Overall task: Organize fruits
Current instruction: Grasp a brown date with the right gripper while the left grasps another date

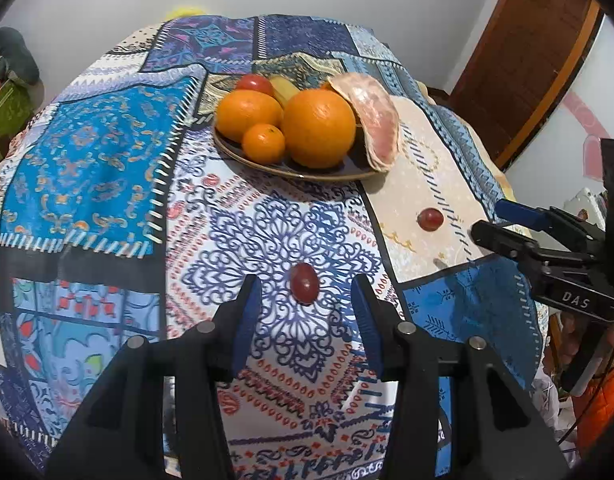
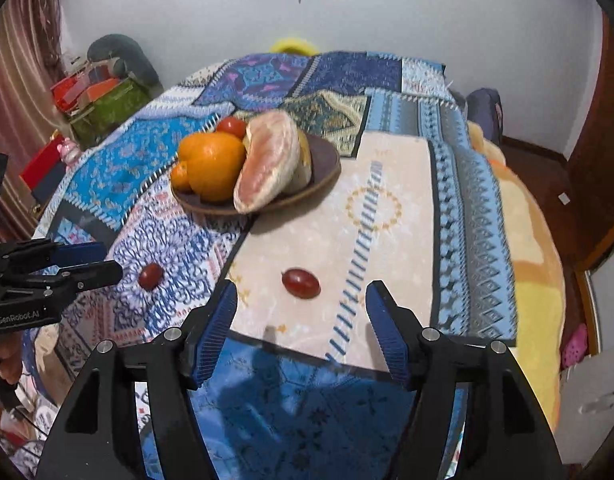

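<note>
Two loose grapes are on the patchwork cloth (image 1: 107,152) covering the worktop, both outside the plate (image 1: 267,166). Everything else is already piled on that plate: big orange (image 1: 318,128), second orange (image 1: 247,114), small mandarin (image 1: 263,143), tomato (image 1: 254,83), a banana (image 1: 285,89) half hidden behind, and a peeled pomelo segment (image 1: 377,120) leaning over the rim nearest the right side.

Left gripper (image 1: 307,292): jaws partly open, nothing held. The left grape (image 1: 305,283) sits right at the tips, centred in the gap, pads not touching it. It looks lined up for a straight pinch.

Right gripper (image 2: 301,292): jaws open wider, empty. The right grape (image 2: 301,283) lies on the beige panel just ahead of the tips, also centred but not yet between the pads.

From the right wrist view the left gripper (image 2: 107,260) comes in side-on, its tips just beside the left grape (image 2: 150,276). From the left wrist view the right gripper (image 1: 485,220) sits near the right grape (image 1: 430,219), apart from it.

My read: each gripper takes its own grape, one per side, so the arms don't cross. Both point steeply down, which suits small round fruit on soft cloth.

Risks:
- grapes roll, and the cloth gives
- squeezing too hard will split the skin
- the plate is crowded, with little free room beyond the front rim; the pomelo could tip if bumped
</note>
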Demonstrator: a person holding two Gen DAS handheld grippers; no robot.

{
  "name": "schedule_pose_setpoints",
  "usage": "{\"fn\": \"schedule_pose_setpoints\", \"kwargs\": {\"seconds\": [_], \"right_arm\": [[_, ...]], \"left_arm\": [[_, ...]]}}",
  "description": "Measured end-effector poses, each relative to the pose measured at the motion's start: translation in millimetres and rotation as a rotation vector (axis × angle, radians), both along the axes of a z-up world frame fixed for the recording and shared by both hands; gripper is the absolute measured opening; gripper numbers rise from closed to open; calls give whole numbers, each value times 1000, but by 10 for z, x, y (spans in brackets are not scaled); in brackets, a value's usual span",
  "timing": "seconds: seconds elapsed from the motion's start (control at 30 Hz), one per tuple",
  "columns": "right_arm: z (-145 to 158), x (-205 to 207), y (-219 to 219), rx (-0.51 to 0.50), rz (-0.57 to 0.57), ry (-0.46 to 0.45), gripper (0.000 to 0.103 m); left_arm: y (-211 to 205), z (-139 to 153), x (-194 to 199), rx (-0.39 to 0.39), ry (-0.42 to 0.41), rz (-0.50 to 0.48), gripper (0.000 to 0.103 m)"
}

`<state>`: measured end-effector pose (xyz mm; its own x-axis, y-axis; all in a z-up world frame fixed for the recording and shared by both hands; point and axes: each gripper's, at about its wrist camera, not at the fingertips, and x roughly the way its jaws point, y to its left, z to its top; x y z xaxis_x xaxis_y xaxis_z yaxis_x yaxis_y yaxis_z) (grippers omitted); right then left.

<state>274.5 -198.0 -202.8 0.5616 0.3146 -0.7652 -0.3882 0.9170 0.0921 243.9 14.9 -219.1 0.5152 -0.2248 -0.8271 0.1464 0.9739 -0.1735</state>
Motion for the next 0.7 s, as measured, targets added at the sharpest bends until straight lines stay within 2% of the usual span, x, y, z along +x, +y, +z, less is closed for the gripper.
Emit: {"fn": "schedule_pose_setpoints", "kwargs": {"seconds": [0.27,0.43,0.57,0.67,0.7], "right_arm": [[-293,128,18,11,9,68,63],[-441,234,46,7,17,98,50],[-469,246,70,12,23,80,47],[-487,256,97,15,17,68,40],[-482,265,105,16,17,66,35]], "left_arm": [[-91,-304,172,0,60,-14,46],[-117,-343,183,-17,37,-31,45],[-97,-382,196,-26,29,-18,36],[-50,-393,206,-36,34,3,26],[-33,-394,199,-38,36,8,24]]}}
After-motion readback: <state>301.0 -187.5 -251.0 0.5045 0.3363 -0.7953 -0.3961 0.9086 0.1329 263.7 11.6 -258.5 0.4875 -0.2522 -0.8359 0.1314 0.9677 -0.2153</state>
